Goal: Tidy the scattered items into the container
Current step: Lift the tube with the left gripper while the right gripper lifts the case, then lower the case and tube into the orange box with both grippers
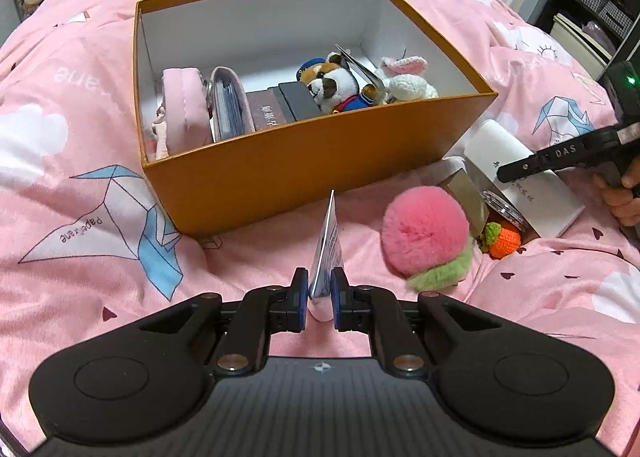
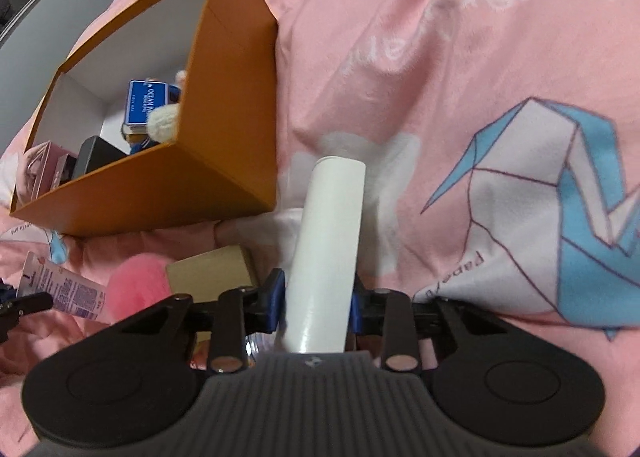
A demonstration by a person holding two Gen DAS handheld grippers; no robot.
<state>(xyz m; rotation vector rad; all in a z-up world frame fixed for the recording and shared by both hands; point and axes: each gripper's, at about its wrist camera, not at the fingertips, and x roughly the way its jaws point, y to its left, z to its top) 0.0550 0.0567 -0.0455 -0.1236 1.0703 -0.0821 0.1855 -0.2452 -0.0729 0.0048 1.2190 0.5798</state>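
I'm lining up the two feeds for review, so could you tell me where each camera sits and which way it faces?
Left wrist: on the left gripper, angled down over the bed at the orange box; its fingers pinch a thin packet; a hand shows at right.
Right wrist: on the right gripper, angled down at the pink bedding; a white box sits between its fingers.
Shared: orange box, white box, packet, pink pompom.

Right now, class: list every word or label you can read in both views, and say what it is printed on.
"PaperCrane": pink duvet, beside the crane print.
"DAS": finger of the right hand-held gripper.
"OCEAN": blue card inside the orange box; the rest is blurred.
Too small or blurred to read: packet, white box, dark book.
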